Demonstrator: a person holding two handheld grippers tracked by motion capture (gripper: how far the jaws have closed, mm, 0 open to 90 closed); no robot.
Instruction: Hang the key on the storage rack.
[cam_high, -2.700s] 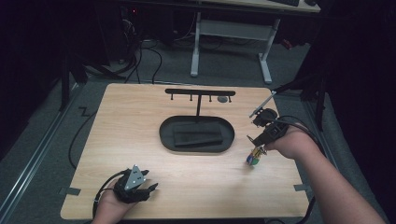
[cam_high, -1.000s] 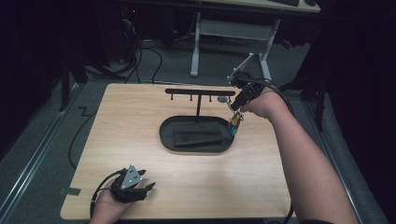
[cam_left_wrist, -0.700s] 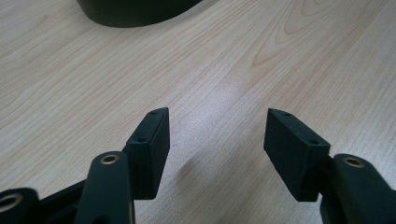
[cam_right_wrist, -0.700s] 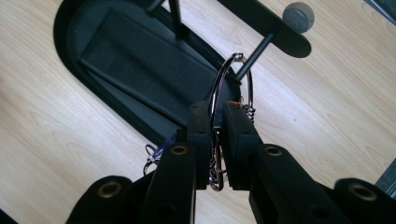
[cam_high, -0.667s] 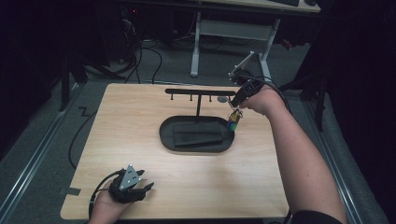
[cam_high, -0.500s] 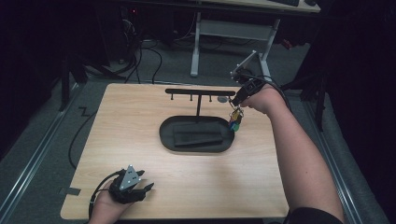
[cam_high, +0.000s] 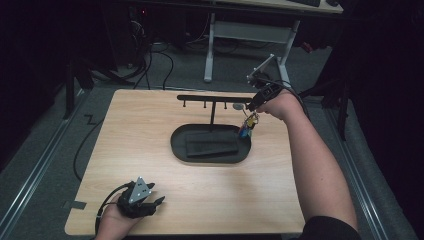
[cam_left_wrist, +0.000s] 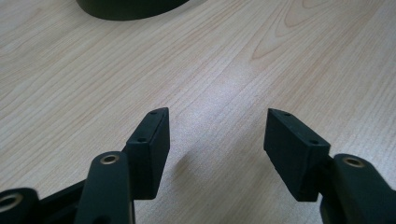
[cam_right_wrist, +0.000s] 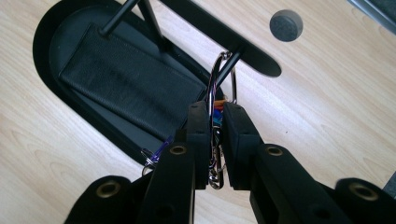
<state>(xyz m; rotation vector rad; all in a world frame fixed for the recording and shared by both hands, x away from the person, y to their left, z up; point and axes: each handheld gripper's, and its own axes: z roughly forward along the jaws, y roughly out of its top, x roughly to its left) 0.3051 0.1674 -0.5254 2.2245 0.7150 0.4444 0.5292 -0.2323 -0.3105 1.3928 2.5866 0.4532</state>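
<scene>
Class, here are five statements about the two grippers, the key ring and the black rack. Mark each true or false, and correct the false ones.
1. The right gripper is shut on the key ring. True.
2. The left gripper holds a key. False: its jaws stand open over the bare table.
3. The key ring is at a peg of the rack. True.
4. The tray holds a red cup. False: a flat black pad lies in it.
5. The left gripper is beside the rack. False: it rests near the table's front edge.
</scene>
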